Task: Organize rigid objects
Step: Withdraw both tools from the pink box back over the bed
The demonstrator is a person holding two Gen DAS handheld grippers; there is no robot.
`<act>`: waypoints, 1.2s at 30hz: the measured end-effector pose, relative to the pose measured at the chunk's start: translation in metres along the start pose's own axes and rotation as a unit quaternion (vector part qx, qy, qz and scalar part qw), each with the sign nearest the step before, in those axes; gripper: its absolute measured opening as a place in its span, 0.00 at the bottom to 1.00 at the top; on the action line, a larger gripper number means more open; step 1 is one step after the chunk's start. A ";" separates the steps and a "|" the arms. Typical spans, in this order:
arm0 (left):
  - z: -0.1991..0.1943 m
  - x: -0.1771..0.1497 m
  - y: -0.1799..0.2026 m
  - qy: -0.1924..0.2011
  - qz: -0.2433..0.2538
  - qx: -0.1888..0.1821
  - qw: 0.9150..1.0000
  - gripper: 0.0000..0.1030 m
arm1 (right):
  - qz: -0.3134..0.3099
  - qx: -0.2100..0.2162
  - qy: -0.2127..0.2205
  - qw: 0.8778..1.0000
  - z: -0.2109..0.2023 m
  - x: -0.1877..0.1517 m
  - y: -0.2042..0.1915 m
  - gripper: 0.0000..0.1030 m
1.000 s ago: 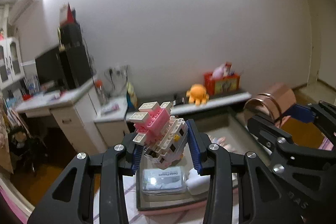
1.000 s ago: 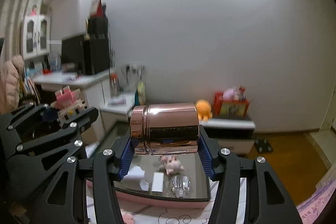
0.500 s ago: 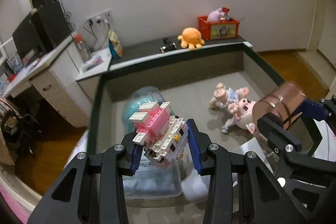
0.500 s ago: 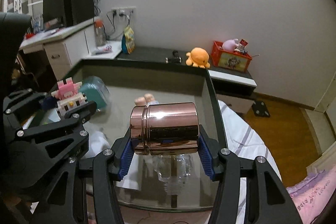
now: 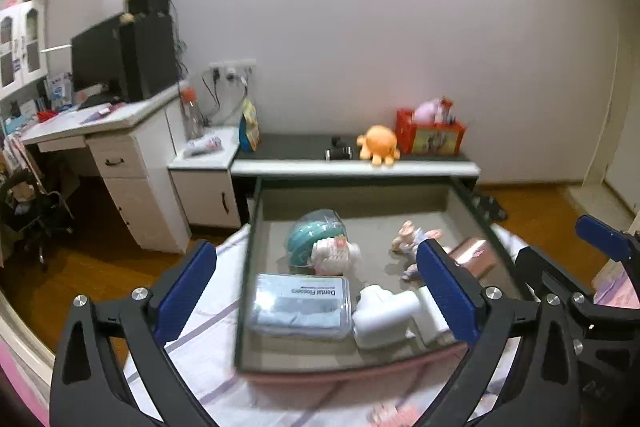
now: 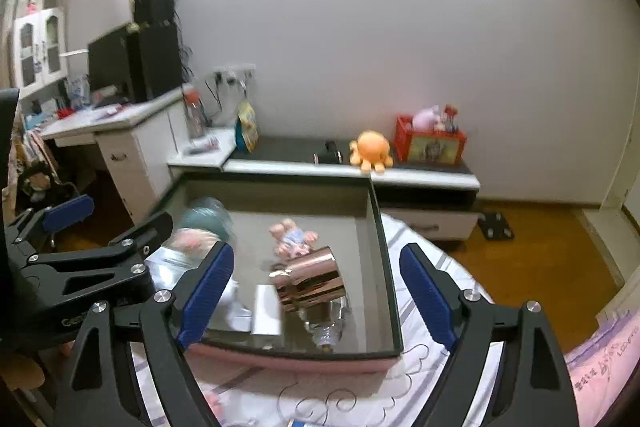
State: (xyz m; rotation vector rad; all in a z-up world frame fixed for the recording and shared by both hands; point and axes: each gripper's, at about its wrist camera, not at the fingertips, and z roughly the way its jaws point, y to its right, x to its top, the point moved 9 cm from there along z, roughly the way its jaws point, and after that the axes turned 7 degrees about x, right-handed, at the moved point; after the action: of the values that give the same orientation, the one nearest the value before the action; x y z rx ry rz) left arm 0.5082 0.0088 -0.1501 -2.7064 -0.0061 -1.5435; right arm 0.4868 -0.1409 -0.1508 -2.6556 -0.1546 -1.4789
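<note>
Left wrist view: the left gripper (image 5: 320, 291) is seen with its blue pads (image 5: 186, 291) spread wide and opening, nothing gripped between them. Just beyond, inside the grey storage box (image 5: 256, 223), a clear dental floss case (image 5: 300, 301) and a white plastic device (image 5: 386, 315) are laid at the near wall. Further in, the pink-and-white brick figure (image 5: 334, 255) is found, blurred, against a teal round object (image 5: 310, 241); whether it is at rest cannot be told. A small pink doll (image 5: 412, 237) is placed to the right, with the copper canister (image 5: 472, 255) beside it near the right wall.

From the right wrist view, the right gripper (image 6: 316, 291) is shown with opening jaws and bare pads; the copper canister (image 6: 310, 281) is seen tilted in the box beyond them, untouched, over a crumpled clear bottle (image 6: 328, 327). At the far side, a low shelf (image 5: 360, 163) is occupied by an orange octopus toy (image 5: 378, 145) and a red crate (image 5: 430, 135)
</note>
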 end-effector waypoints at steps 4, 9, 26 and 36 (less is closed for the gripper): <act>-0.064 0.003 -0.017 0.057 -0.008 0.007 0.998 1.00 | -0.018 0.008 0.047 0.999 -0.051 0.006 -0.020 0.85; -0.141 -0.003 -0.029 0.125 0.008 0.030 0.992 1.00 | -0.040 0.014 0.110 0.993 -0.119 -0.004 -0.041 0.85; -0.270 -0.069 -0.039 0.185 0.005 0.056 0.981 1.00 | -0.063 0.003 0.175 0.982 -0.249 -0.069 -0.072 0.85; -0.276 -0.086 -0.028 0.172 0.012 0.047 0.984 1.00 | -0.051 -0.009 0.158 0.986 -0.261 -0.094 -0.065 0.85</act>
State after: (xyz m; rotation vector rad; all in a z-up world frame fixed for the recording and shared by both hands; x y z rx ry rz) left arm 0.2258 0.0307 -0.0832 -2.3279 -0.0373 -1.9272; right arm 0.2090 -0.1158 -0.0912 -2.4160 -0.2542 -1.9170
